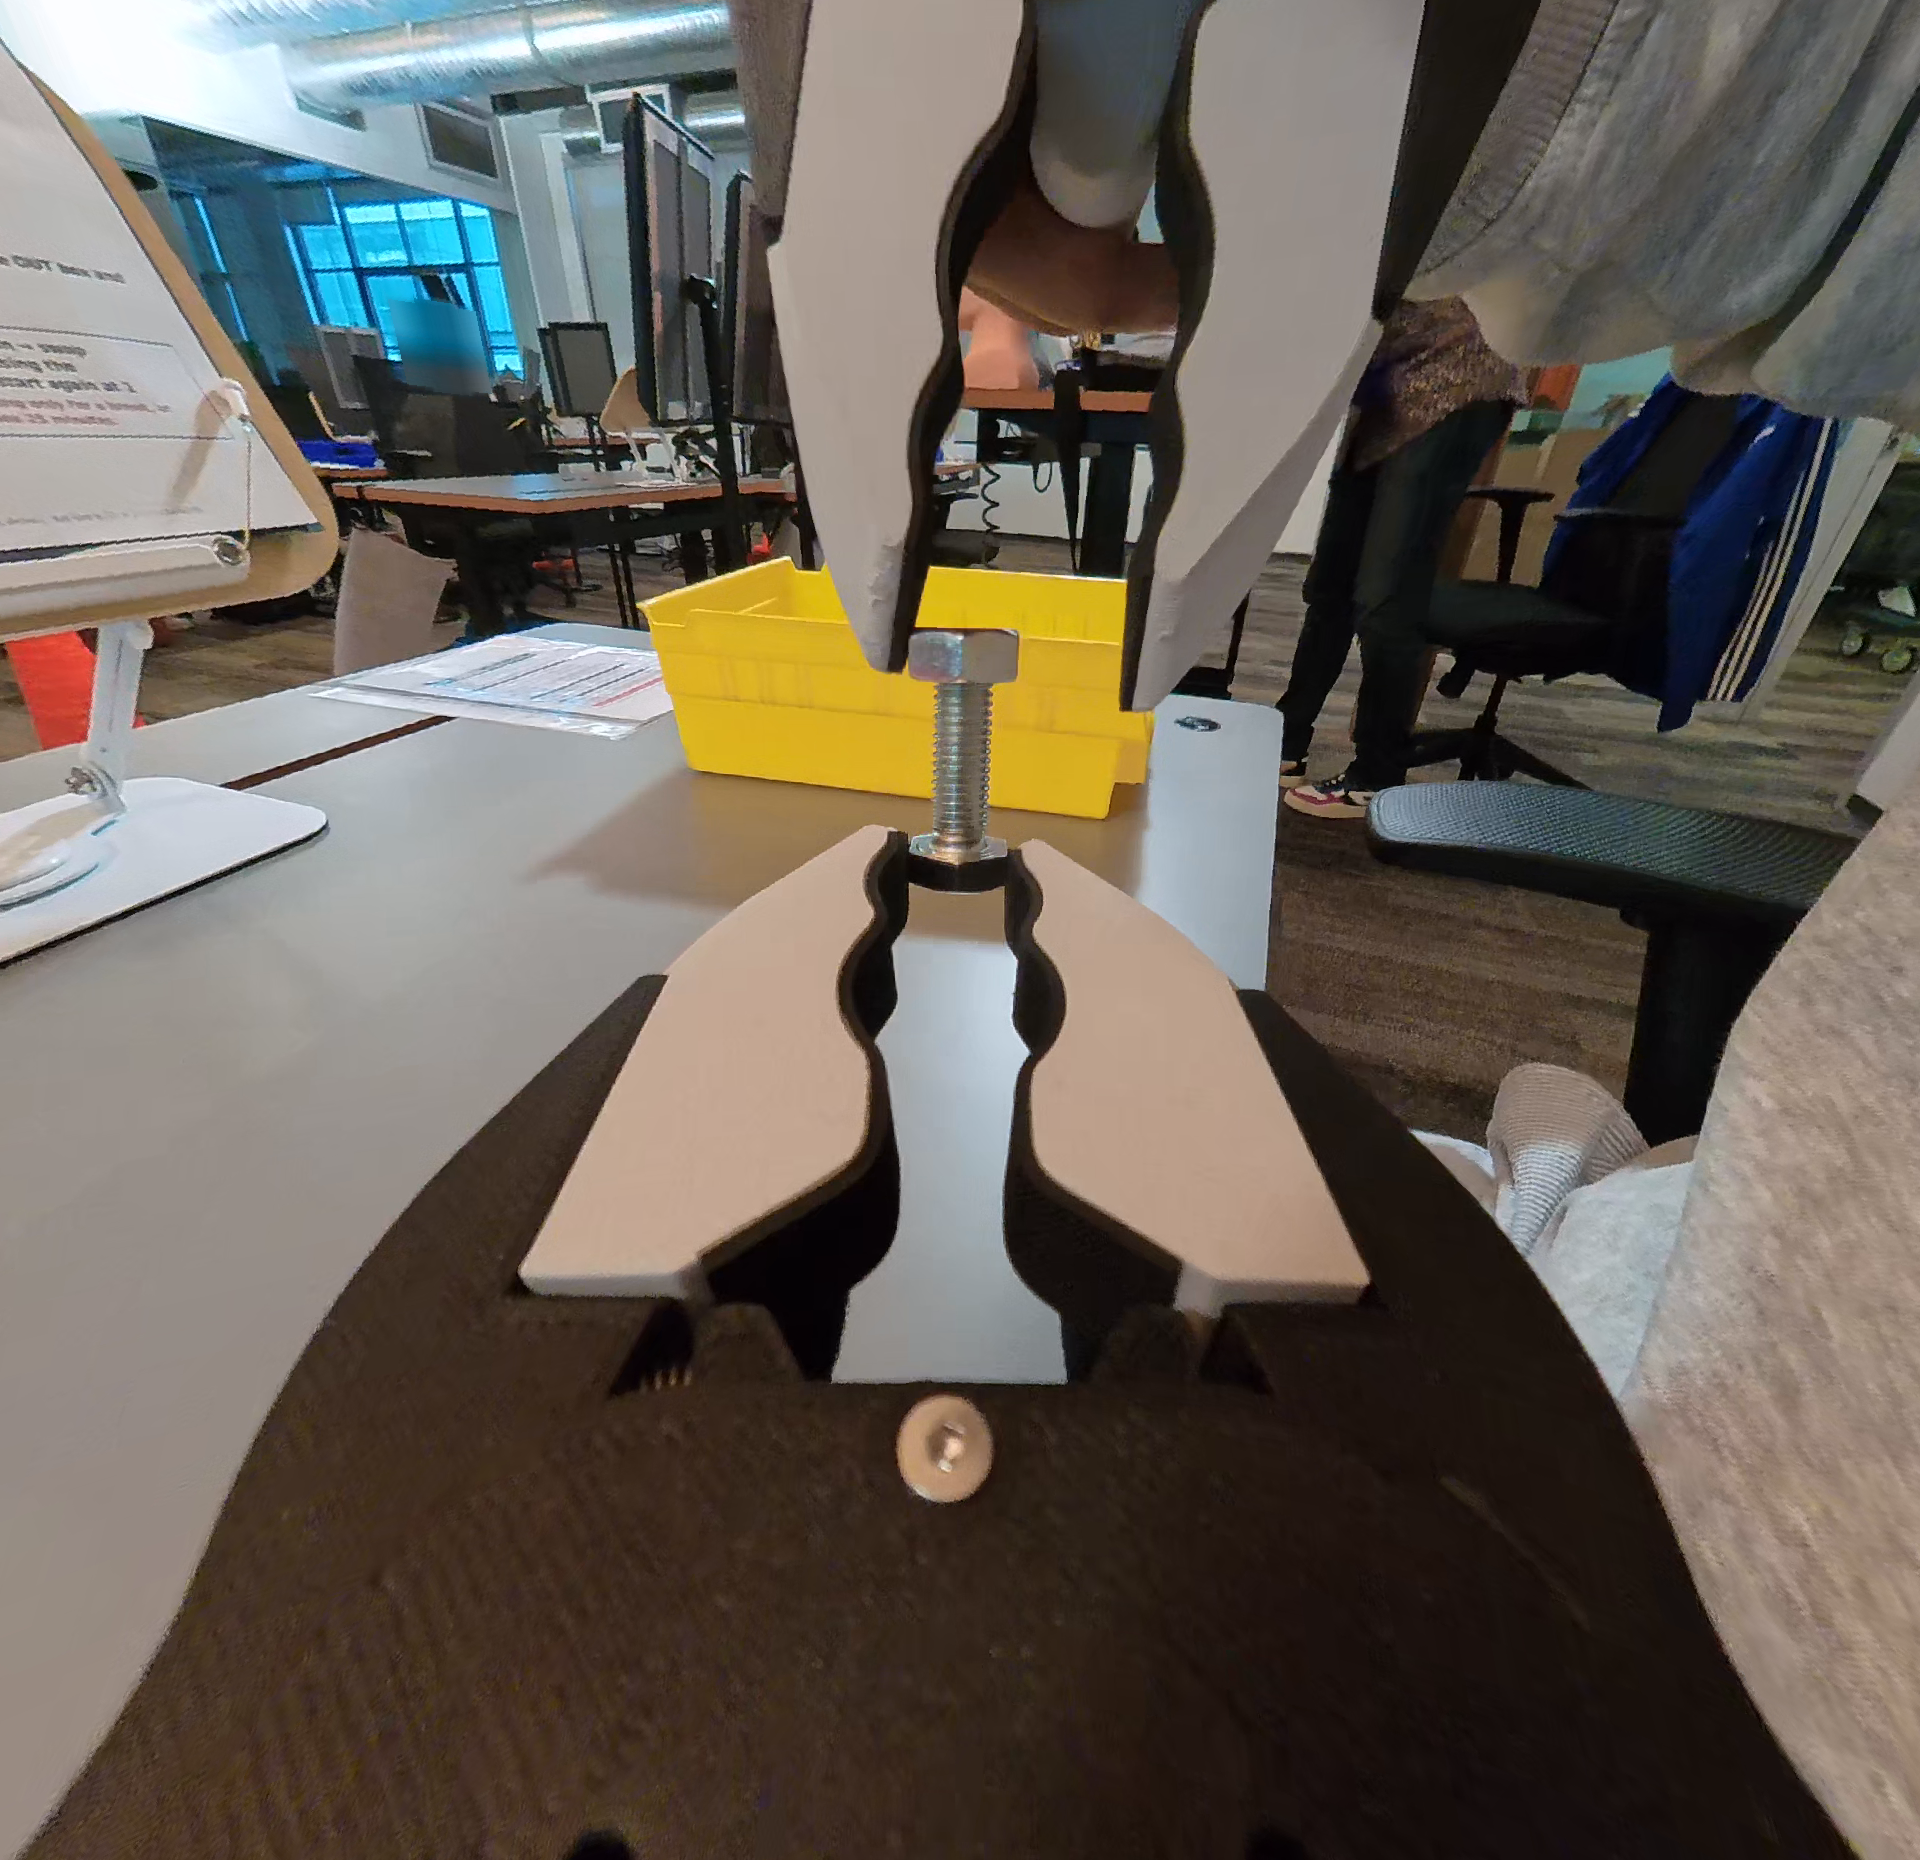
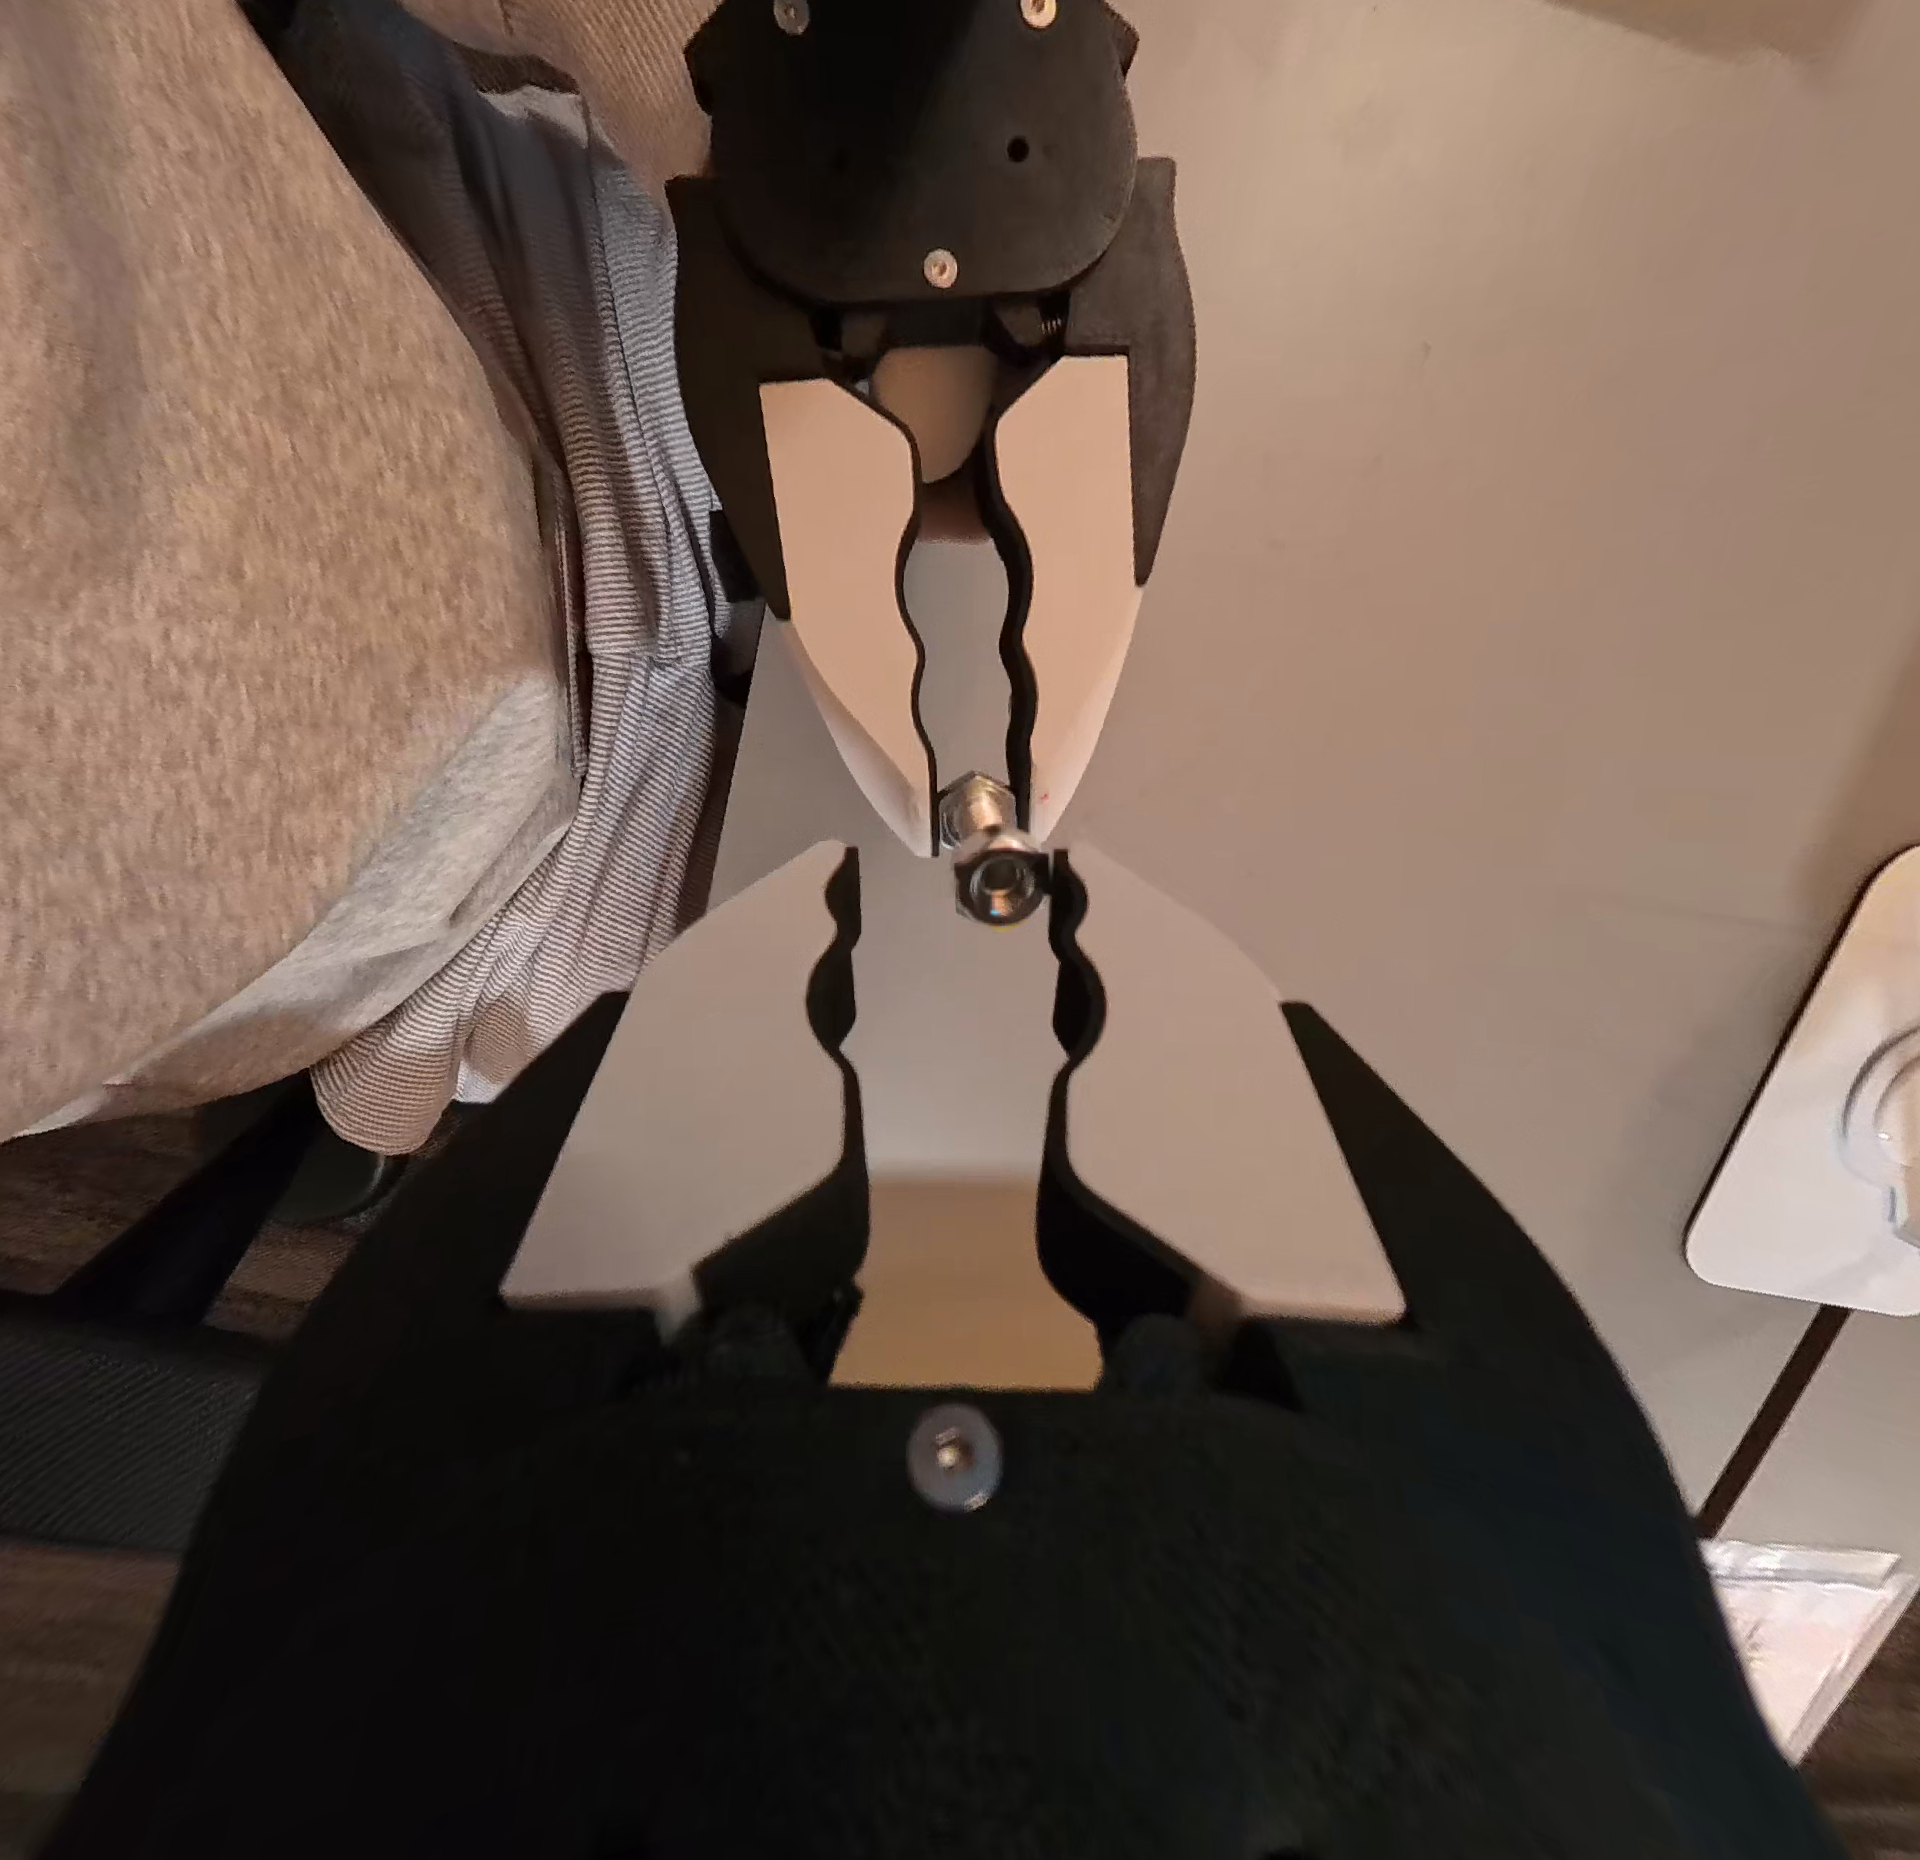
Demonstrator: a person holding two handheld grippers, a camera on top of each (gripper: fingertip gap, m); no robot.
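From the left wrist, a grey table (image 1: 343, 979) is seen in an open office with desks, monitors and ceiling ducts. A yellow bin (image 1: 810, 730) sits near the far edge; papers (image 1: 520, 678) lie beside it and a white stand (image 1: 156, 844) is set at the left. Past the right edge, open floor and a black chair (image 1: 1579, 854) are seen. The left gripper (image 1: 956, 860) is clamped on a nut (image 1: 954, 852), from which a bolt (image 1: 961, 740) rises upright. The right gripper (image 1: 1013, 667) hangs above with fingers apart; one tip touches the bolt head.

From the right wrist, bare tabletop (image 2: 1455, 563) is seen below, with the stand's base (image 2: 1808, 1135) at the right. The right gripper (image 2: 951, 870) is spread, one finger against the bolt head (image 2: 994, 885). The left gripper (image 2: 977, 823) is seen closed on the nut (image 2: 951, 818). Grey clothing (image 2: 260, 563) fills the left side.
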